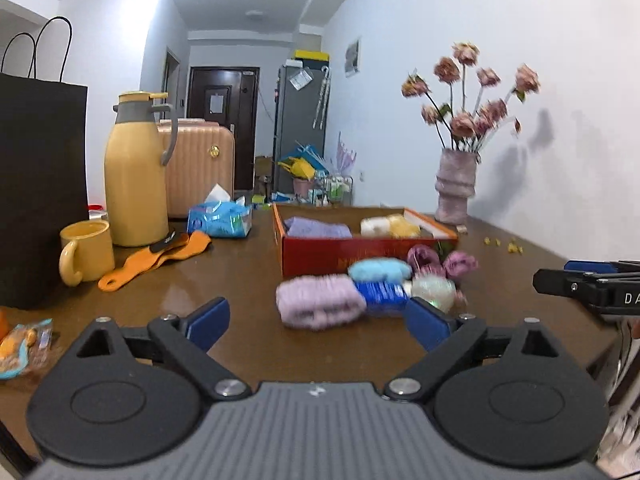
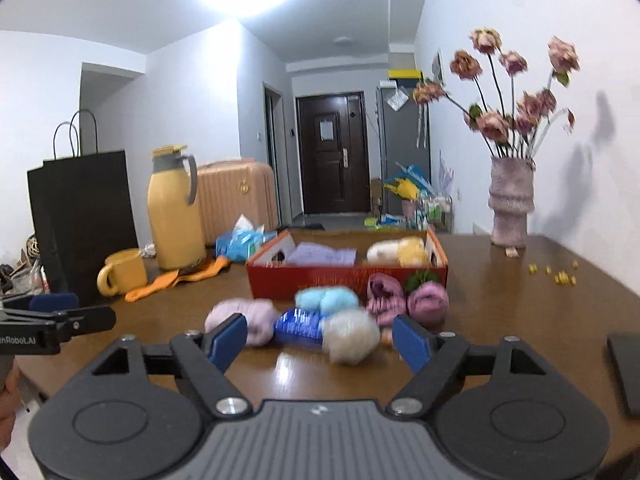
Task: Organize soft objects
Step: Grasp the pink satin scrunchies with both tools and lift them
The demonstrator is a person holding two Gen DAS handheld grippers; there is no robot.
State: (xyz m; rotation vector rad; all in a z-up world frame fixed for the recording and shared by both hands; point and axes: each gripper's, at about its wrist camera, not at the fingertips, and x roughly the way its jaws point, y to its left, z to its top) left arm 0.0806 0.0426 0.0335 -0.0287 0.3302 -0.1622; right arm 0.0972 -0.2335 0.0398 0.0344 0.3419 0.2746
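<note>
Fingers on both grippers are spread wide with nothing between them: the left gripper [image 1: 318, 322] and the right gripper [image 2: 320, 342] both hover over the brown table [image 1: 240, 276], pads apart, not touching any of the soft stuff. Just ahead of the left gripper's fingers sits a pale purple fuzzy roll [image 1: 320, 300], with a shiny blue packet [image 1: 380, 294] touching its right side, close to the right finger. A light blue puff [image 1: 380, 270] sits just behind those, and a whitish fluffy ball [image 1: 434, 294] is just past the right fingertip. From the right wrist view that whitish ball [image 2: 352, 336] is the nearest thing, sitting between the fingers but ahead of them. Two mauve yarn bundles [image 2: 406, 298] rest against the front of the red box [image 2: 344, 282], which has a folded lilac cloth [image 2: 324, 256] and white and yellow pieces [image 2: 400, 252] inside. Farther left are a yellow mug [image 1: 84, 256], a yellow thermos [image 1: 136, 172] and a black paper bag [image 1: 40, 184]; off to the right stands a vase of dried roses [image 1: 456, 188].
</note>
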